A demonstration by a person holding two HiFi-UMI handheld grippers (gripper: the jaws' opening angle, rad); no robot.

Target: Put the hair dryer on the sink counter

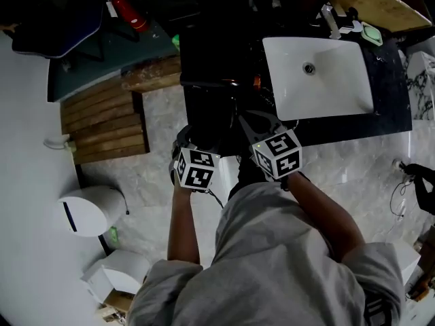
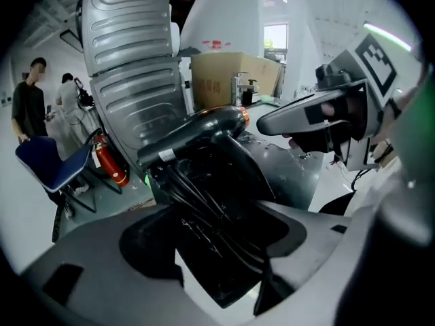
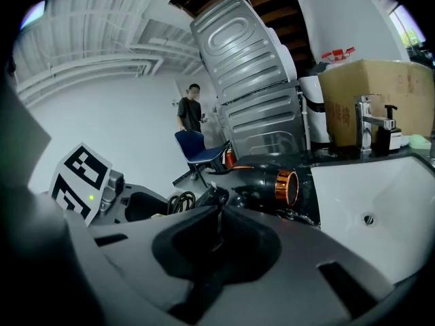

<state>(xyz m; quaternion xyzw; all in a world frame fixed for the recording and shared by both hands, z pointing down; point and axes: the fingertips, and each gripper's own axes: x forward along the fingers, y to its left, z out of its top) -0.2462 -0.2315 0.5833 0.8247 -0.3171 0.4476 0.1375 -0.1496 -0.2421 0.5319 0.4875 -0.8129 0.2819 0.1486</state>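
Observation:
The black hair dryer point(image 1: 253, 83) with a copper ring lies on the dark sink counter point(image 1: 391, 94), left of the white basin point(image 1: 319, 80). In the left gripper view the dryer point(image 2: 217, 124) points away, and its handle with the wound cord point(image 2: 211, 209) sits between the jaws of my left gripper point(image 2: 224, 236), which stand wide open. My right gripper point(image 3: 216, 212) is shut, its tips at the dryer's point(image 3: 265, 185) back end near the cord point(image 3: 180, 201); I cannot tell whether it pinches anything. In the head view both grippers point(image 1: 204, 139) point(image 1: 243, 114) reach side by side toward the counter's left part.
A faucet point(image 3: 367, 124) and a cardboard box point(image 3: 374, 94) stand behind the basin point(image 3: 380, 195). A ribbed metal panel point(image 3: 251, 80) rises behind the counter. On the floor are a fire extinguisher point(image 1: 129, 11), a blue chair point(image 1: 54, 26), wooden slats point(image 1: 109, 114) and a white bin point(image 1: 92, 209). People point(image 2: 27, 100) stand far off.

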